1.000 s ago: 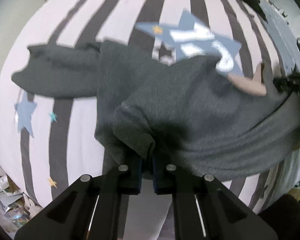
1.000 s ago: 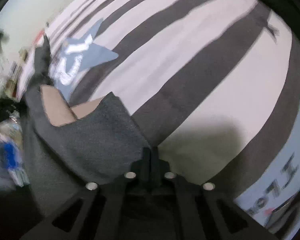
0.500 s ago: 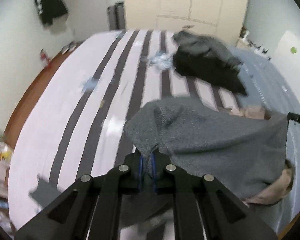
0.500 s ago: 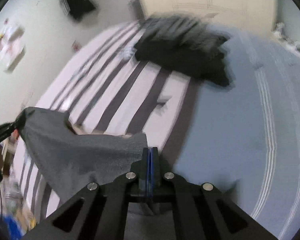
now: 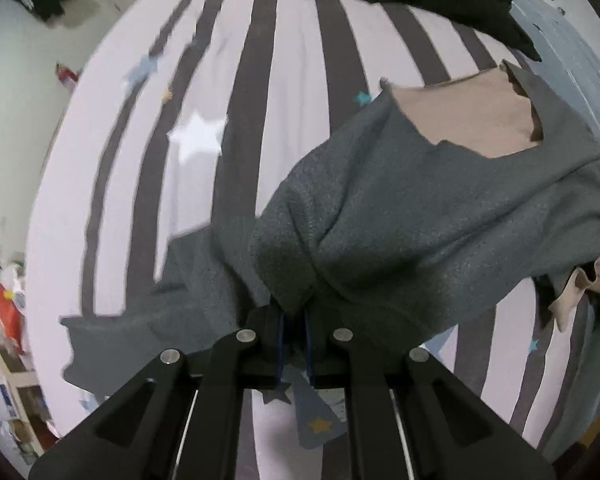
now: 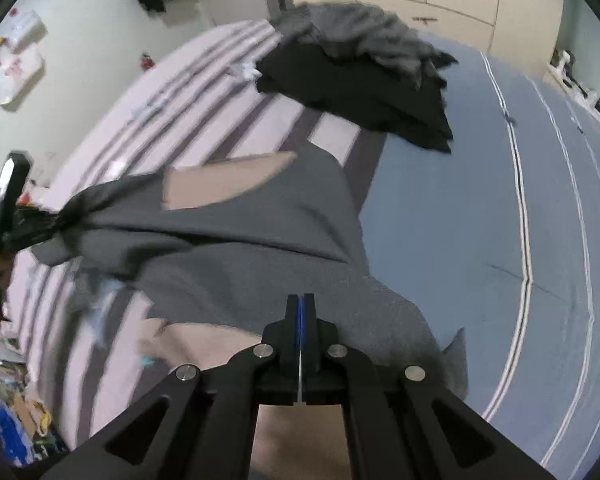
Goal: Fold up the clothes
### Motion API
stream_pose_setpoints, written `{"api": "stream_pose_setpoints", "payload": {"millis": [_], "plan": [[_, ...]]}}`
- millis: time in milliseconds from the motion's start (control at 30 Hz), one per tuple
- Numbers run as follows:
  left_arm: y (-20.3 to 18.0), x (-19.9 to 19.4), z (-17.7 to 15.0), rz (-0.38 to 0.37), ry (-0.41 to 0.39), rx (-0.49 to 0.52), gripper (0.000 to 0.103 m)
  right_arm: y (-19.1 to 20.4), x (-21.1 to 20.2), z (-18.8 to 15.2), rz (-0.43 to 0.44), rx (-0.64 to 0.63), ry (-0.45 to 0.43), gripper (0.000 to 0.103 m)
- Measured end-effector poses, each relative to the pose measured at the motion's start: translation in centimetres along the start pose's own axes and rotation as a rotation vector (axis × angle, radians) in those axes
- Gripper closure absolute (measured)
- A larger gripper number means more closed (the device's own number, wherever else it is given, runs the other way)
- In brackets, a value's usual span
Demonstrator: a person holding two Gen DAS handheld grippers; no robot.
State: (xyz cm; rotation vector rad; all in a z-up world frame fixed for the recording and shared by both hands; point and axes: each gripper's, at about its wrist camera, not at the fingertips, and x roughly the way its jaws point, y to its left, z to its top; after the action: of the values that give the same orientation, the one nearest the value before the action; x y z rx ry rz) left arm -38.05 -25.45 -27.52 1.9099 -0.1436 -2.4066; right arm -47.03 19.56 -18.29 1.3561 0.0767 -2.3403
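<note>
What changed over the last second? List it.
The grey top was lifted off the striped bed, swung up, and is now coming back down, a sleeve trailing on the sheet. The left tool and right tool stayed clamped on it throughout. The dark clothes pile did not move.

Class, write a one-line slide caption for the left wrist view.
Left gripper clamps a bunched grey sweater above the striped bedsheet.
</note>
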Motion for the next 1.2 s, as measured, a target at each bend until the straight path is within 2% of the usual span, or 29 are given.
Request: {"api": "stream_pose_setpoints", "payload": {"millis": [67, 167, 200, 333, 400, 433, 467, 567, 667, 767, 800, 833, 900, 933, 1000, 1033, 1067, 1200], "plan": [[0.6, 0.2, -0.3, -0.028, -0.010, -0.018, 0.091, -0.7, 2.3, 0.0, -0.005, 0.017, 0.038, 0.099], [1.4, -0.4, -0.1, -0.039, -0.060, -0.051, 0.078, -1.7, 5.7, 0.0, -0.012, 0.042, 0.096, 0.073], [1.7, -0.7, -0.3, -0.040, -0.079, -0.067, 0.077, -2.0, 6.9, 0.1, -0.013, 0.046, 0.113, 0.068], [2.3, -0.9, 1.5, -0.075, -0.168, -0.124, 0.065, -1.9, 11.7, 3.3, -0.009, 0.010, 0.146, 0.068], [1.6, 0.2, 2.7, -0.080, -0.205, -0.139, 0.058, -2.0, 14.0, 4.2, 0.009, 0.008, 0.180, 0.061], [1.8, 0.6, 3.1, -0.077, -0.206, -0.149, 0.046, -2.1, 15.2, 4.7, 0.018, 0.007, 0.197, 0.059], [1.9, 1.0, 3.5, -0.075, -0.206, -0.160, 0.041, -2.1, 16.3, 5.1, 0.028, 0.005, 0.214, 0.059], [1.7, 1.9, 3.7, -0.090, -0.175, -0.174, 0.041, -1.7, 19.0, 5.7, 0.065, -0.012, 0.273, 0.059], [1.4, 5.3, 5.1, -0.070, -0.078, -0.164, 0.041, -0.6, 20.8, 5.7, 0.078, -0.067, 0.326, 0.059], [0.7, 7.7, 5.5, -0.176, 0.002, -0.177, 0.041, 0.6, 21.4, 5.4, 0.077, -0.116, 0.327, 0.057], [-0.1, 7.8, 5.4, -0.179, -0.001, -0.146, 0.041, 0.7, 21.4, 5.3, 0.082, -0.115, 0.326, 0.057], [-1.0, 7.9, 5.3, -0.181, -0.004, -0.114, 0.041, 0.9, 21.4, 5.1, 0.093, -0.109, 0.324, 0.058], [-2.4, 8.1, 5.0, -0.171, -0.006, -0.060, 0.041, 1.2, 21.3, 4.7, 0.113, -0.106, 0.329, 0.070], [-2.6, 8.3, 5.0, -0.171, -0.006, -0.063, 0.043, 1.4, 21.2, 4.3, 0.131, -0.110, 0.336, 0.072], [-2.9, 8.7, 4.9, -0.171, -0.006, -0.070, 0.056, 2.0, 21.1, 3.7, 0.141, -0.135, 0.341, 0.083], [-2.9, 8.5, 5.1, -0.183, -0.020, -0.082, 0.075, 2.1, 20.8, 3.4, 0.145, -0.138, 0.336, 0.086], [-3.2, 8.2, 5.2, -0.170, -0.033, -0.066, 0.099, 2.1, 20.6, 3.2, 0.150, -0.137, 0.331, 0.094], [-4.1, 6.9, 5.2, -0.104, -0.090, -0.040, 0.100, 1.8, 18.7, 2.4, 0.139, -0.093, 0.260, 0.096]]}}
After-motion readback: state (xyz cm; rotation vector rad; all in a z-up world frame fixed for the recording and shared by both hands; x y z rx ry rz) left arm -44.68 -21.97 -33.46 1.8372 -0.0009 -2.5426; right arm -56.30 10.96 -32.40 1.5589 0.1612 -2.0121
